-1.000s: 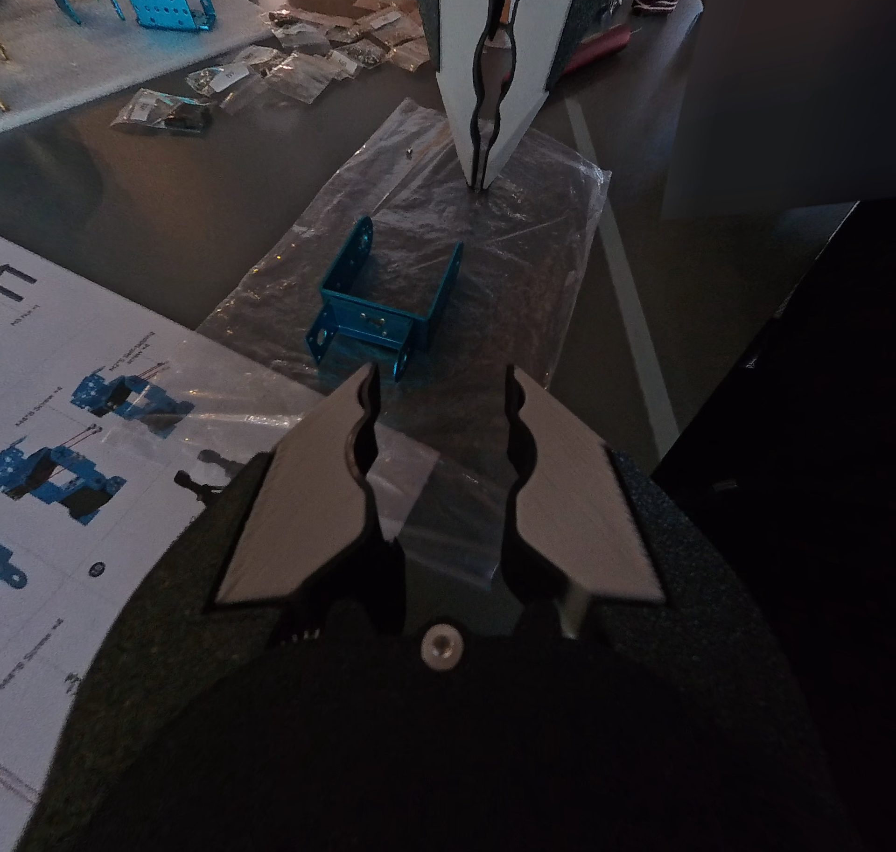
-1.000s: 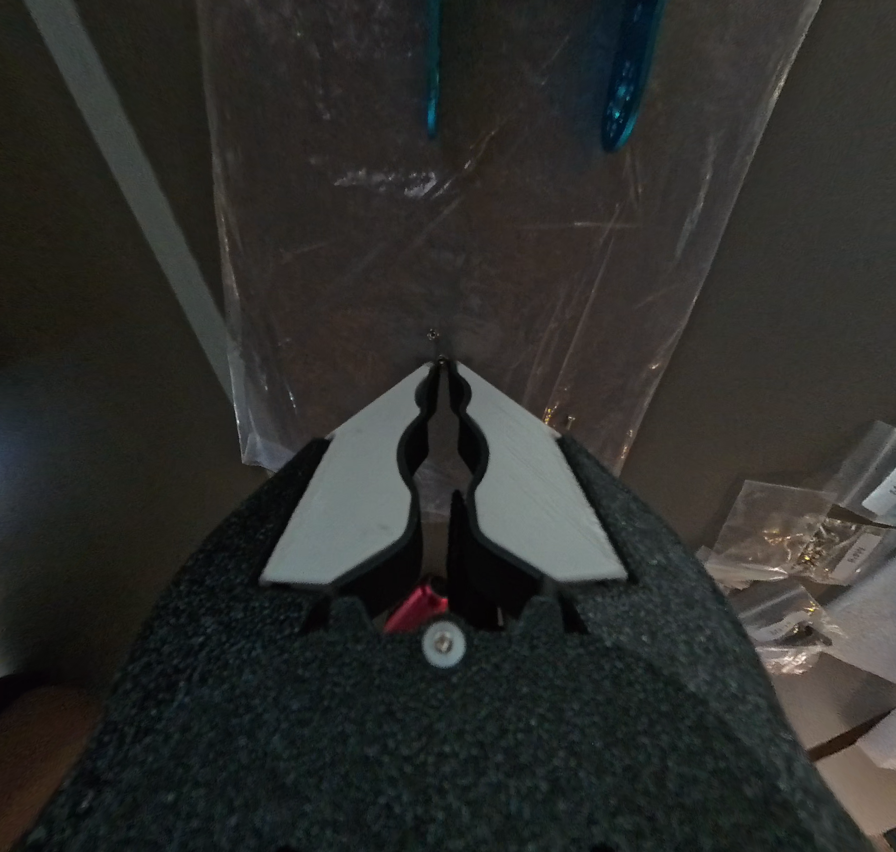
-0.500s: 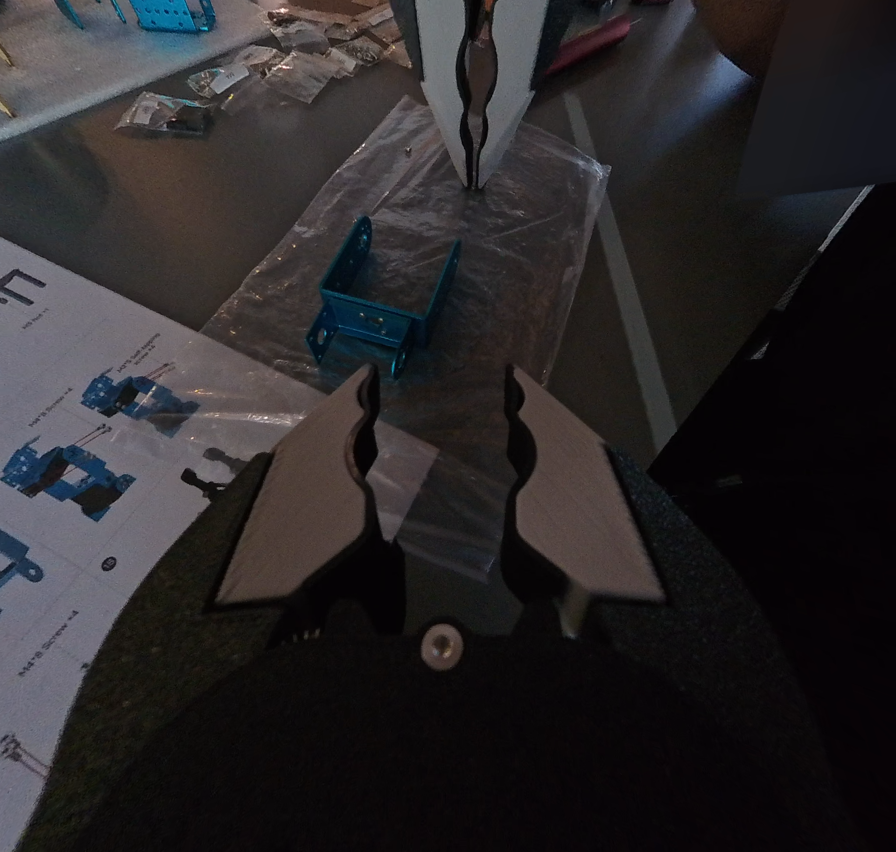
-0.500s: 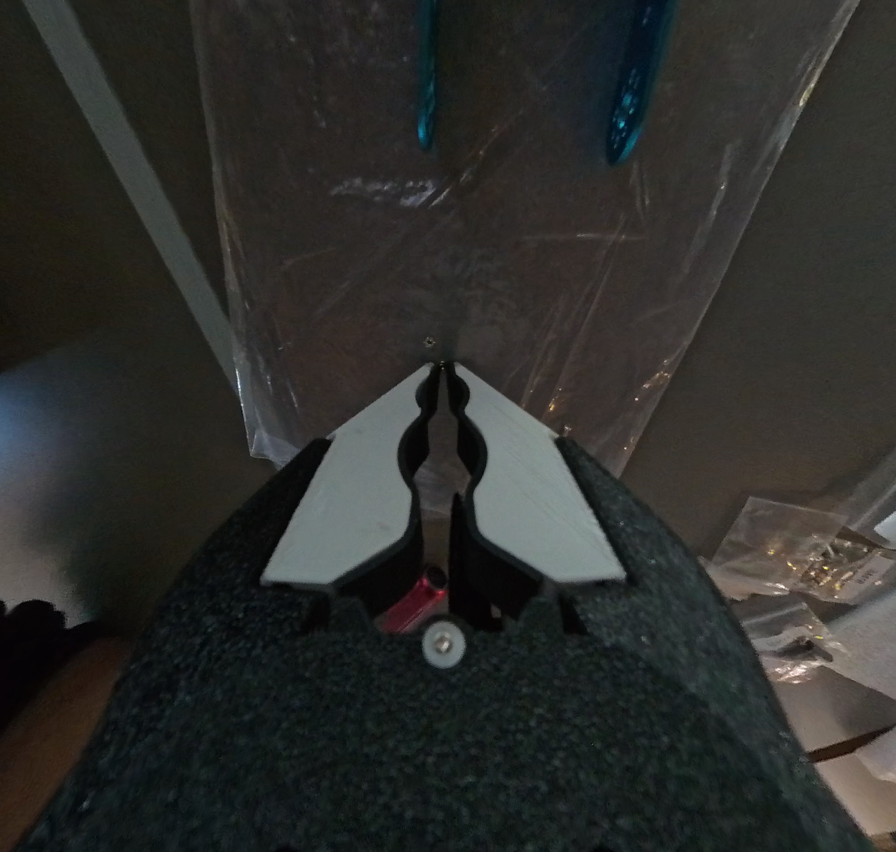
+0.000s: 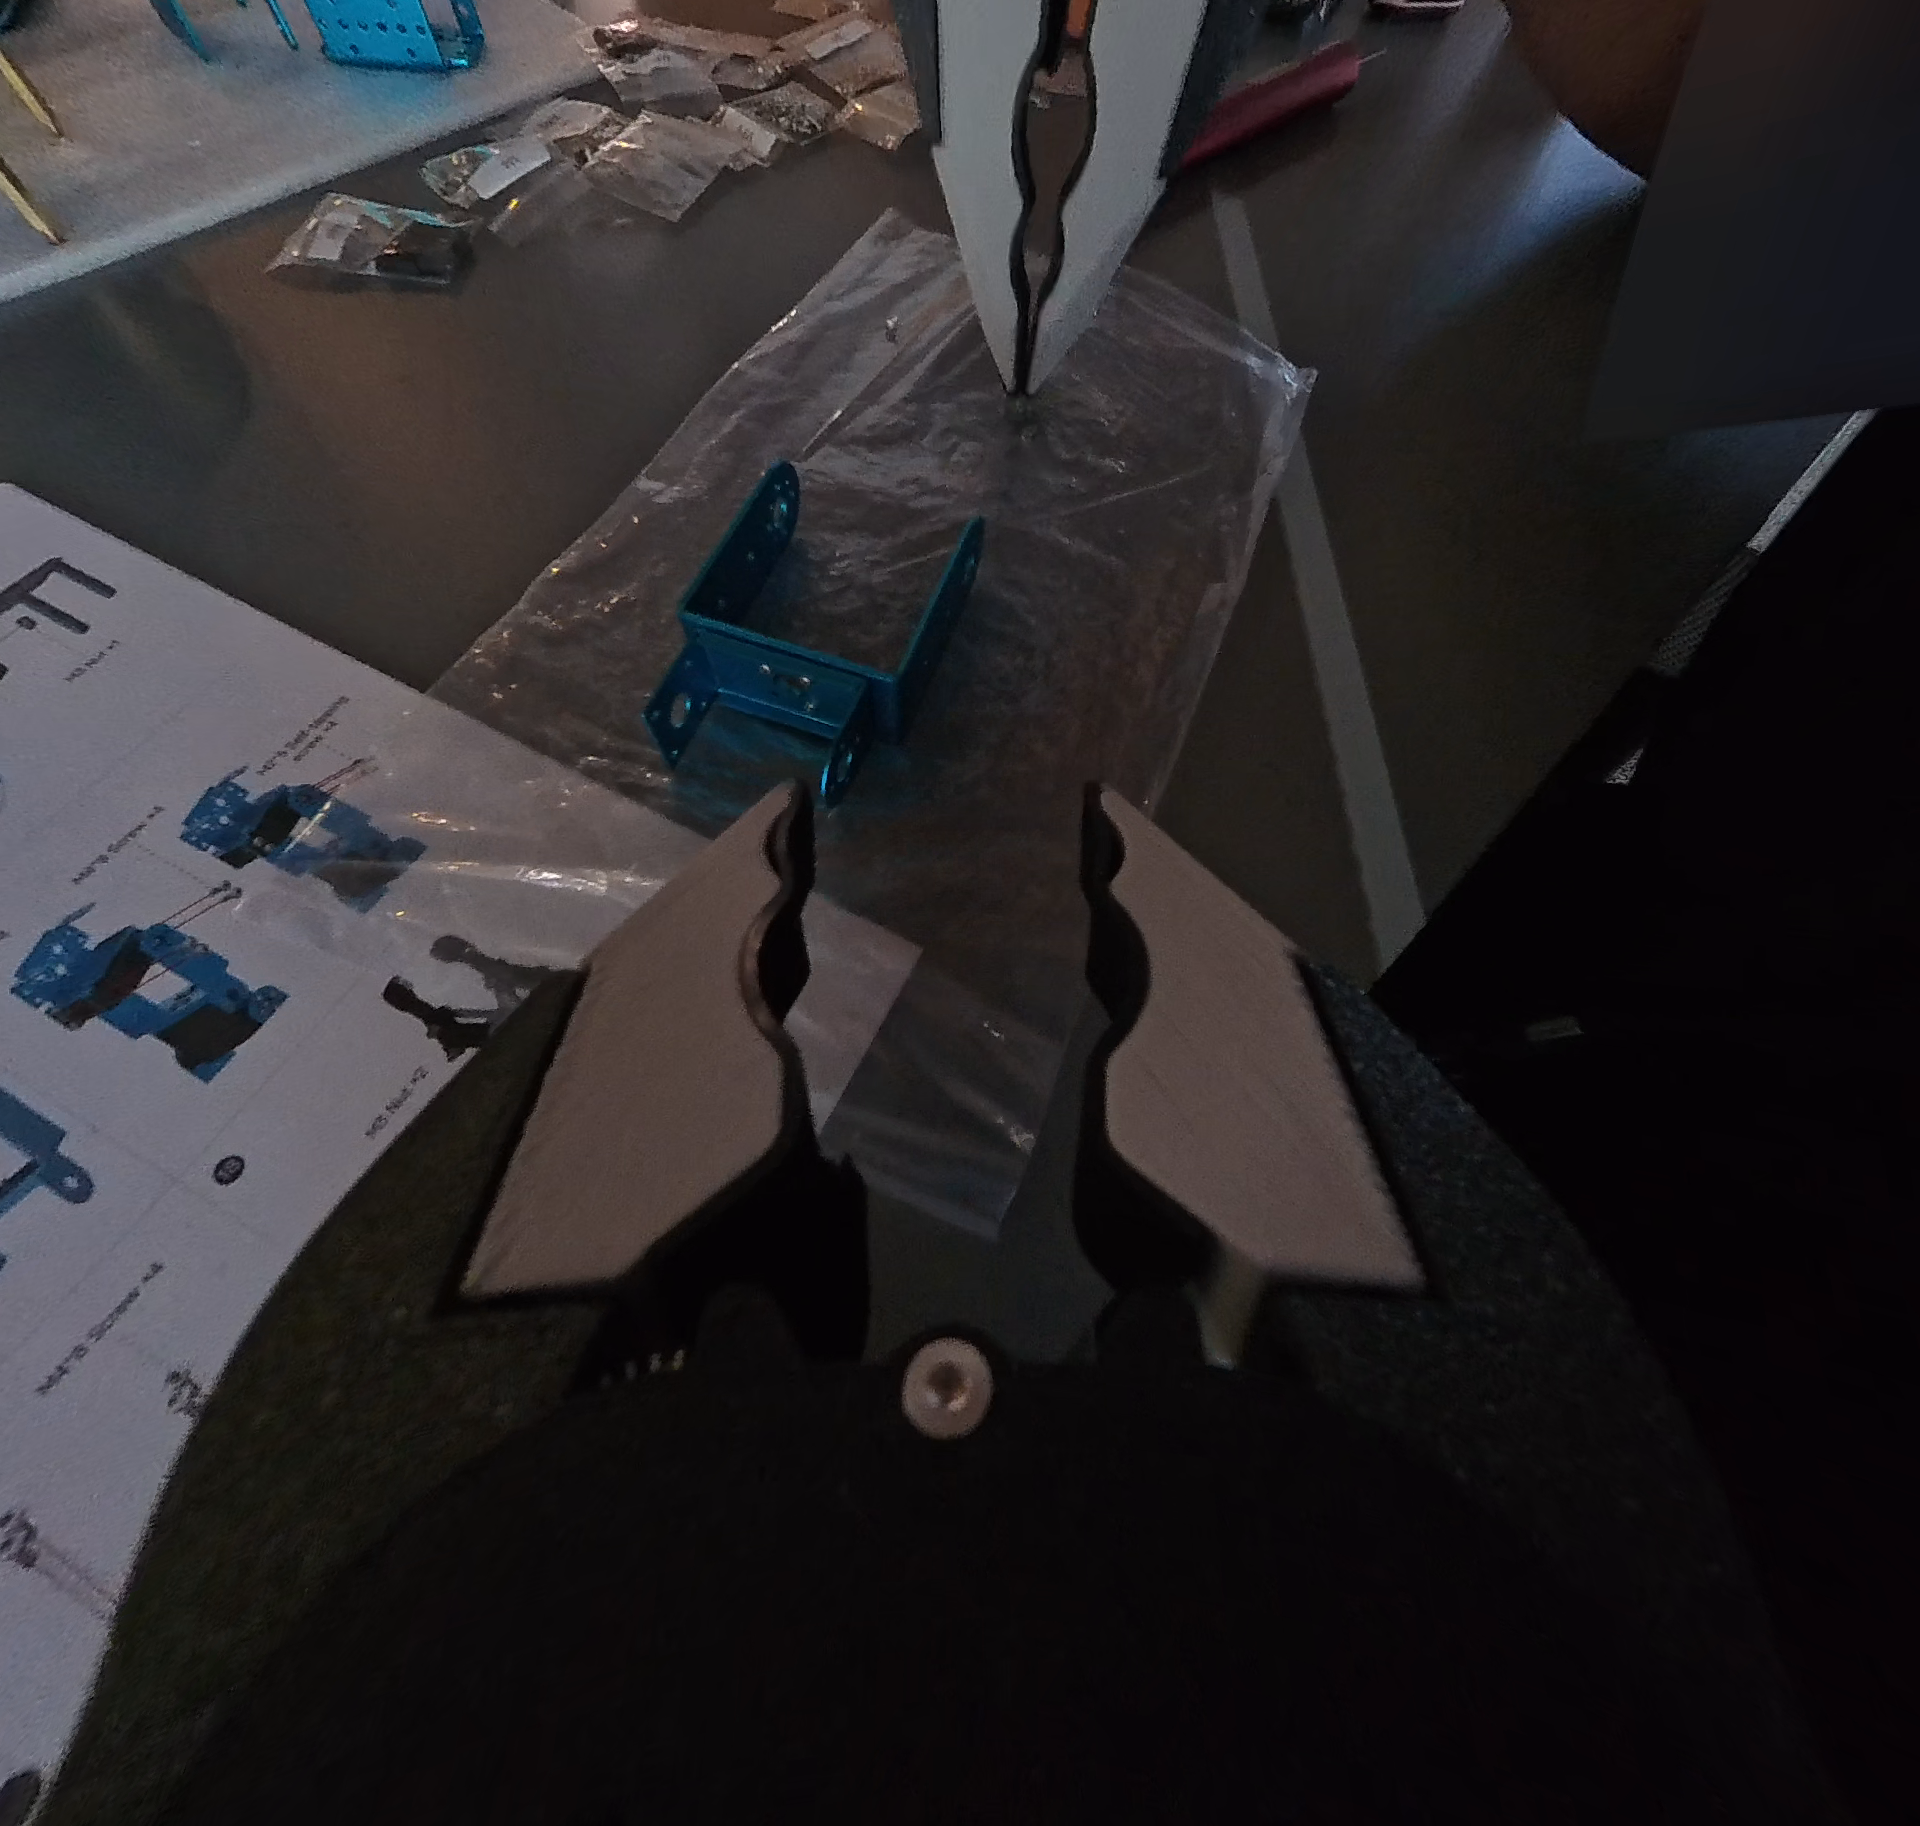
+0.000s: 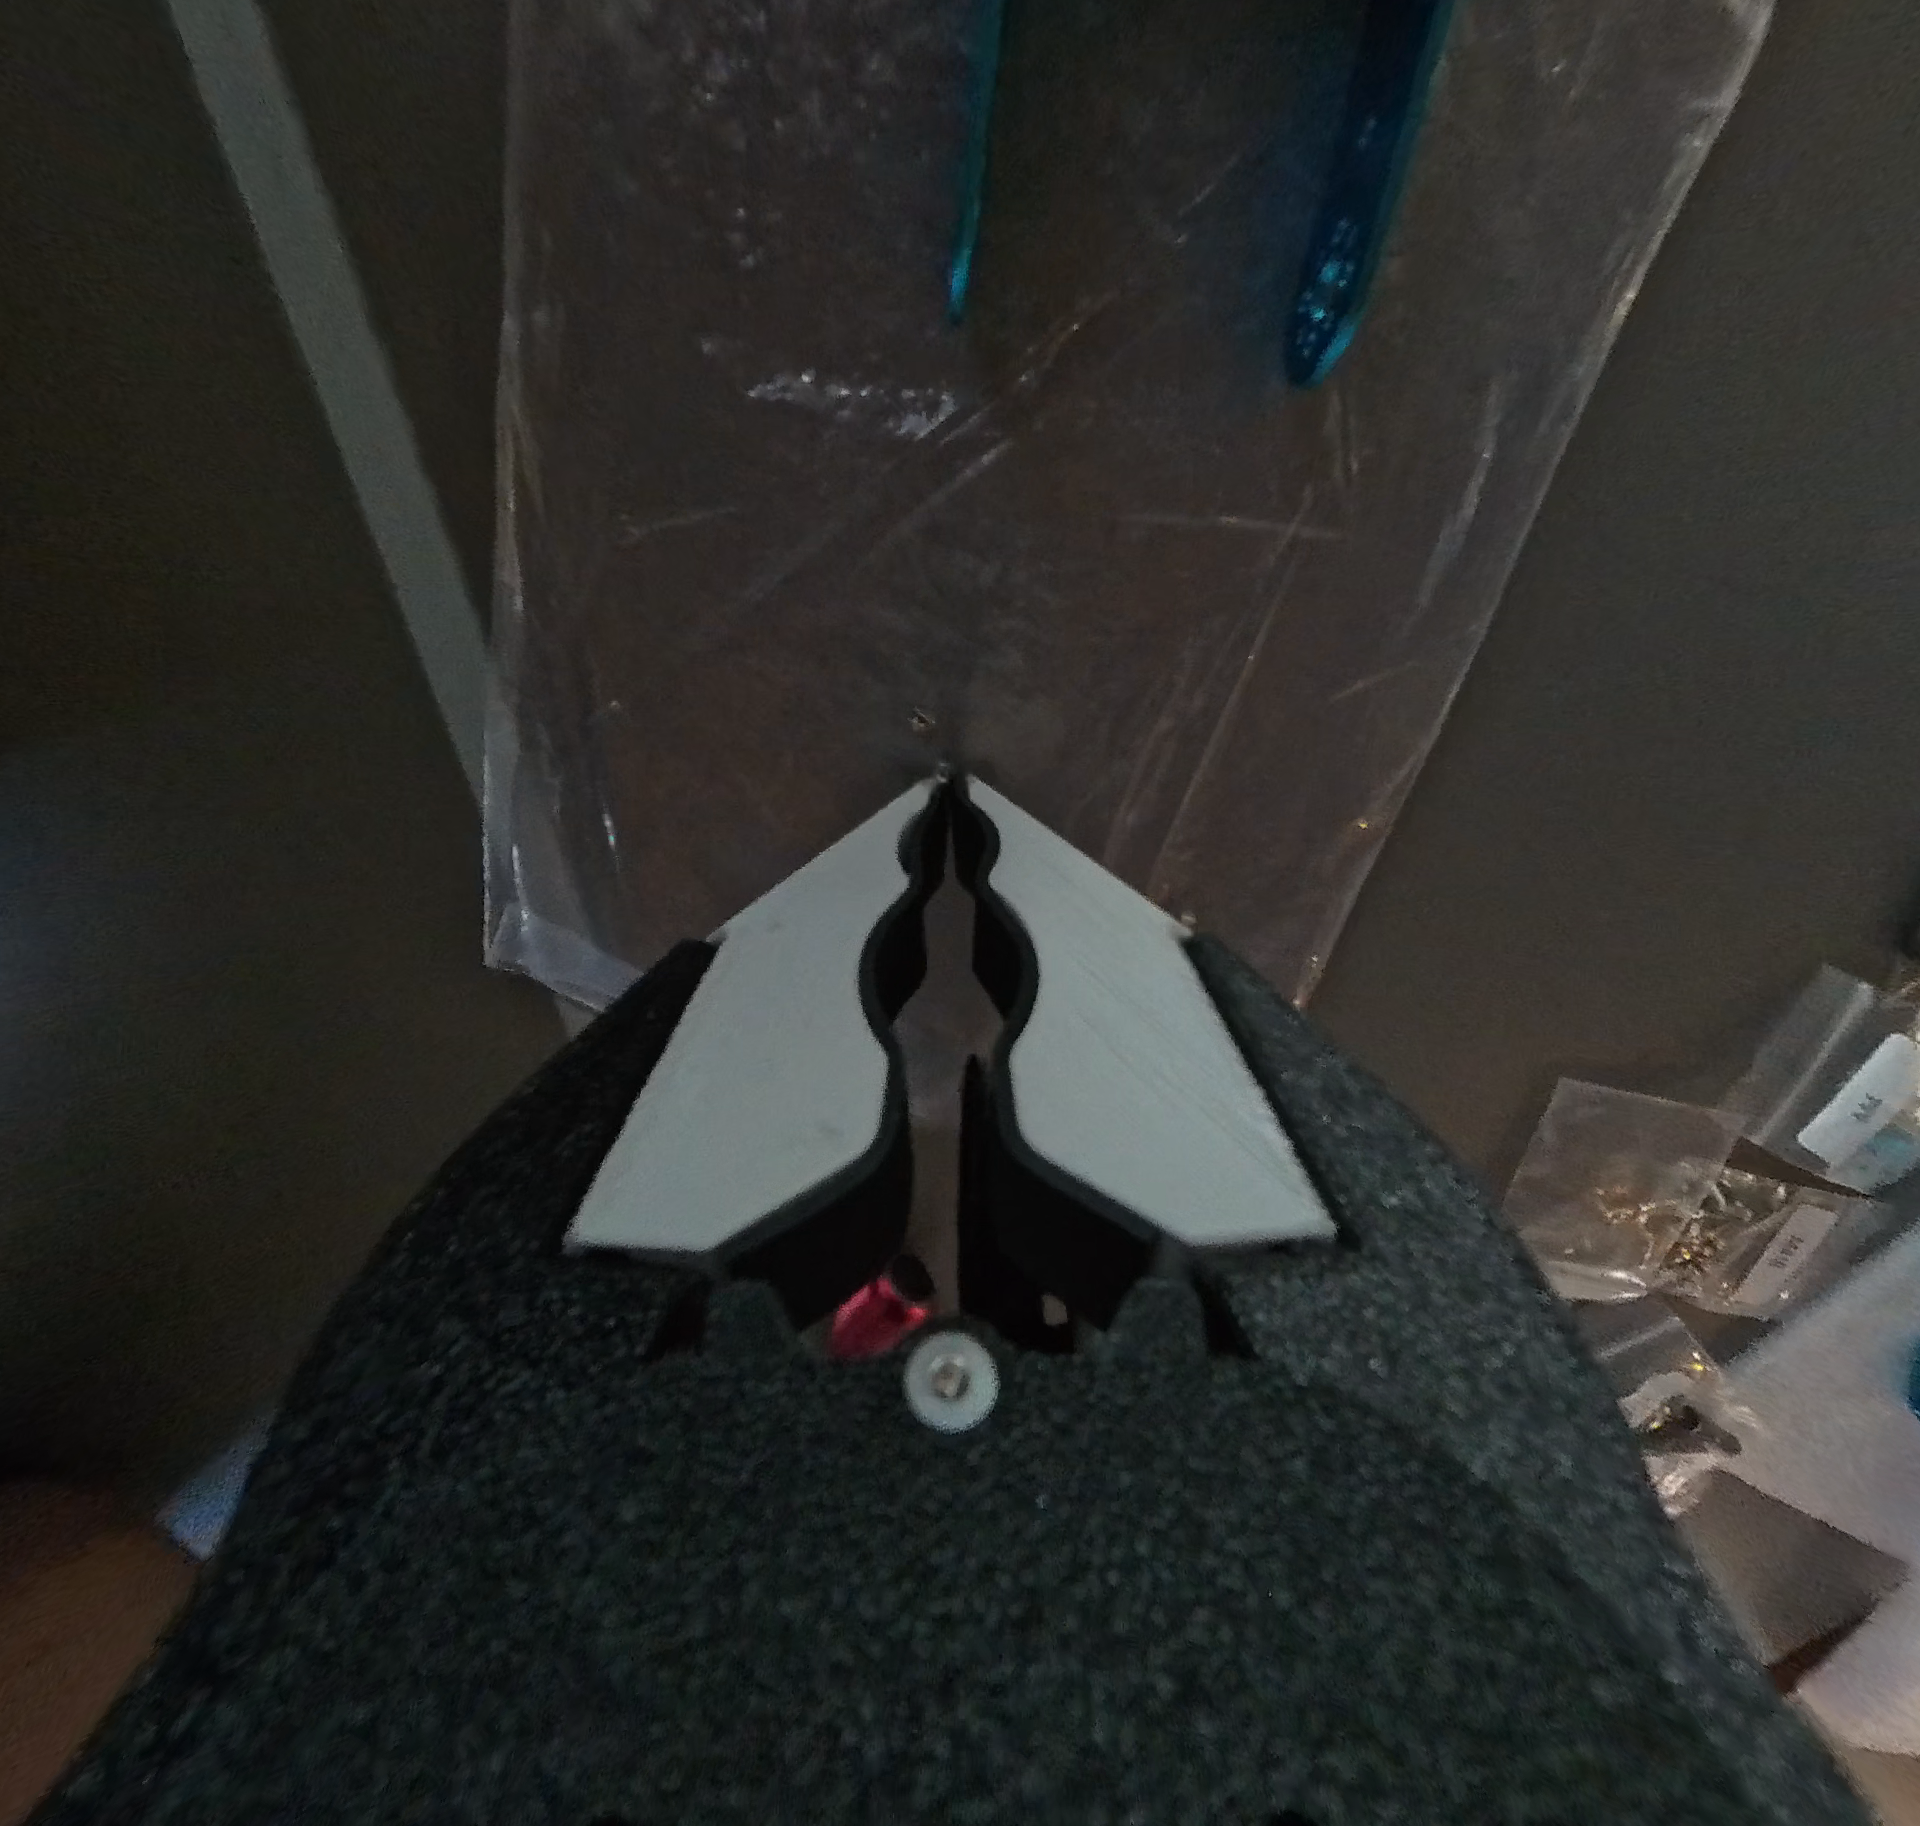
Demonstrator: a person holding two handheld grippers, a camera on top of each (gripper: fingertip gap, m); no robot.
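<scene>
Plastic sheet [image 5: 1091,571] is pressed by the nearly closed right gripper [image 6: 948,789], apparently pinching a tiny screw; blue bracket [image 5: 821,633] sits before the wide-open, empty left gripper [image 5: 940,810] on the dark table [image 5: 416,405].

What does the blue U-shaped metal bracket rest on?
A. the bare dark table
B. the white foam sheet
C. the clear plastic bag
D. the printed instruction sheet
C: the blue U-shaped metal bracket stands on the clear plastic bag, ahead of the open left tool, apart from its fingers.

Hobby assembly bench: blue metal brackets [image 5: 390,20], bagged screws [image 5: 665,124], printed build instructions [image 5: 156,841].
</scene>
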